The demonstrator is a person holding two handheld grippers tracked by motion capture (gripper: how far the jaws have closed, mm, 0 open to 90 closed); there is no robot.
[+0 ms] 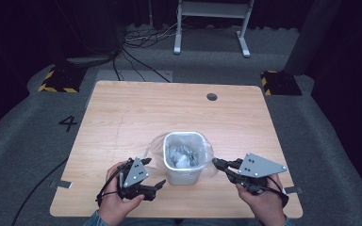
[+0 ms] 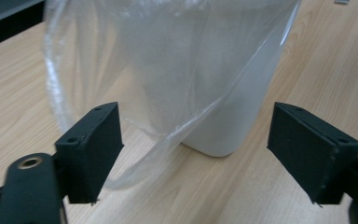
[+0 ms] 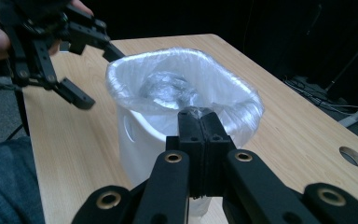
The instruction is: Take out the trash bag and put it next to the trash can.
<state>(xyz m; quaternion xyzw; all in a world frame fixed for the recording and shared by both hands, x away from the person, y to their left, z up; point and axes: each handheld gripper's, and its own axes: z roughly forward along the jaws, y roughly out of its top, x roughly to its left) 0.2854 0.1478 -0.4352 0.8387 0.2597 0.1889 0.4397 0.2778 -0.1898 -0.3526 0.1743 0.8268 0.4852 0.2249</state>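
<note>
left gripper (image 1: 158, 184) – jaws spread wide, nothing pinched | right gripper (image 1: 215, 162) – jaws pressed together on the clear bag (image 1: 206, 149) edge at the bin's 3 o'clock | small white bin (image 1: 184, 174), crinkly liner, sits near the table (image 1: 122, 122) front edge

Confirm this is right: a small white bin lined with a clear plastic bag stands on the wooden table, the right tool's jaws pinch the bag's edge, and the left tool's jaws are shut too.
One thing is wrong: the left tool is open, its jaws spread wide apart in the left gripper view, with the bag loose between them. The rest holds: the right tool is shut on the bag's edge at the white bin.
</note>
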